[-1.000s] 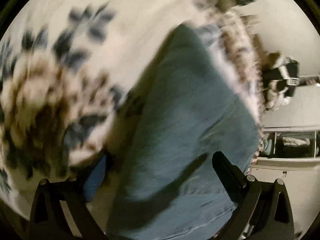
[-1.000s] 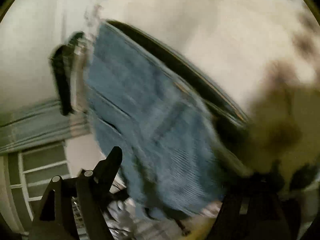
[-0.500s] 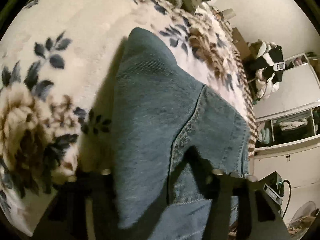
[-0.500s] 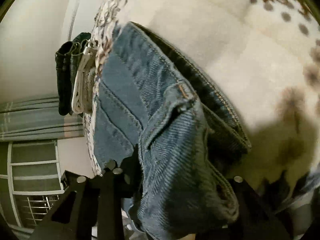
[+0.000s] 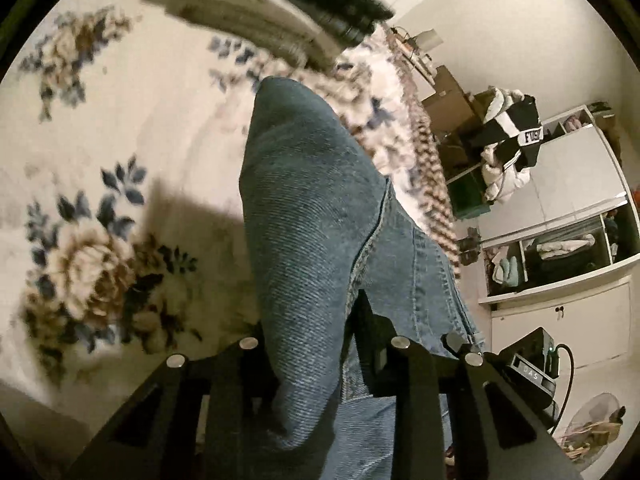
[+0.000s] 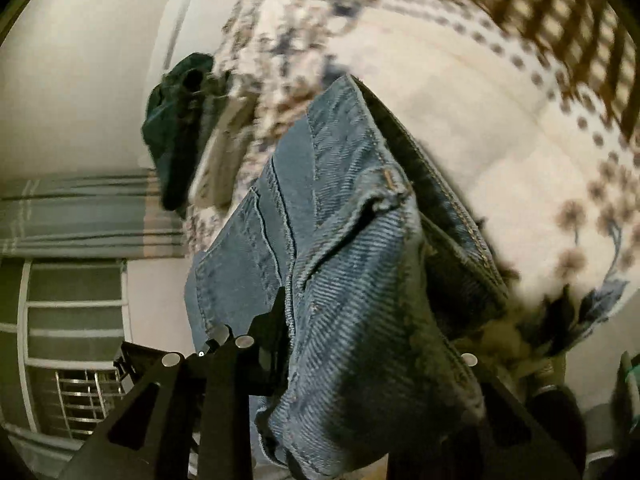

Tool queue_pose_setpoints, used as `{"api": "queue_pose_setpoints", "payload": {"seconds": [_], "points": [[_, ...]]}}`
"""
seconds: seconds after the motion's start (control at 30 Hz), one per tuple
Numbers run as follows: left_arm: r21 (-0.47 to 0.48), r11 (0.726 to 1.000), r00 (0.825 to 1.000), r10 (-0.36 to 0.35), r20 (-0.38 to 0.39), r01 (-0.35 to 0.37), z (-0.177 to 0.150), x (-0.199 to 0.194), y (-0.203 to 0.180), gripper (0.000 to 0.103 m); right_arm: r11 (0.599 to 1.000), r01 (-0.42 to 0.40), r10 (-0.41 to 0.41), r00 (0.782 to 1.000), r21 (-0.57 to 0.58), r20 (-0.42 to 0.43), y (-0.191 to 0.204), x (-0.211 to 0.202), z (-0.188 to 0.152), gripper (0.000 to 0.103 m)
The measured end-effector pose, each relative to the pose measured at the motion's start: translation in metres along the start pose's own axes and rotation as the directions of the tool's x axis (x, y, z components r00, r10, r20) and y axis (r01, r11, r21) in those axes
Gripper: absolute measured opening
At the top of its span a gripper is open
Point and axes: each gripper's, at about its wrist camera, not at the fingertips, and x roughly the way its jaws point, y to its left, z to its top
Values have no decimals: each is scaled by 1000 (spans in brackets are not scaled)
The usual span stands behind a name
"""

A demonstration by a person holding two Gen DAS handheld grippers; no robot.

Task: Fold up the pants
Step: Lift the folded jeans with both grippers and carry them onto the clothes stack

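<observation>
Blue denim pants (image 5: pixel 320 216) are lifted over a cream floral blanket (image 5: pixel 120 128) on a bed. My left gripper (image 5: pixel 316 344) is shut on a fold of the denim, which drapes over the fingers and stretches away toward the bed's far side. In the right wrist view my right gripper (image 6: pixel 360 344) is shut on the pants' waistband end (image 6: pixel 360 248); the thick denim bunches between the fingers and hides the right one. A copper rivet and seams show on the cloth.
Folded dark and light clothes (image 5: pixel 296 4) lie stacked at the bed's far end. A white wardrobe with open shelves (image 5: pixel 560 240) and a pile of clothes (image 5: pixel 508 140) stand to the right. A window with striped curtain (image 6: pixel 80 208) is left in the right view.
Both grippers closed on the pants and lifted them off the blanket. The views swung; the bed now lies farther below and the cloth hangs taut from both grippers.
</observation>
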Motion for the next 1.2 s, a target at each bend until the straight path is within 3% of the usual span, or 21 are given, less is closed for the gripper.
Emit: {"api": "queue_pose_setpoints", "payload": {"seconds": [0.2,0.37,0.53,0.77,0.97,1.2], "points": [[21,1000,998,-21,58,19,49,-61,-42,25,995,-45,46,999,-84,1,87,-29,15,29],[56,997,988,-52,145,44,130,-91,-67,25,985,-91,98,994,-143,42,181,-17,58,29],[85,993,978,-93,187,78,231,-102,-68,24,973,-112,134,986,-201,101,272,20,112,29],[148,984,974,-124,192,96,383,-84,-50,24,966,-125,167,970,-228,177,376,115,200,29],[128,986,980,-124,153,104,481,-36,-1,25,969,-123,166,967,-214,195,405,211,255,29],[47,997,996,-61,67,58,525,21,72,25,980,-67,96,984,-185,153,381,321,289,29]]}}
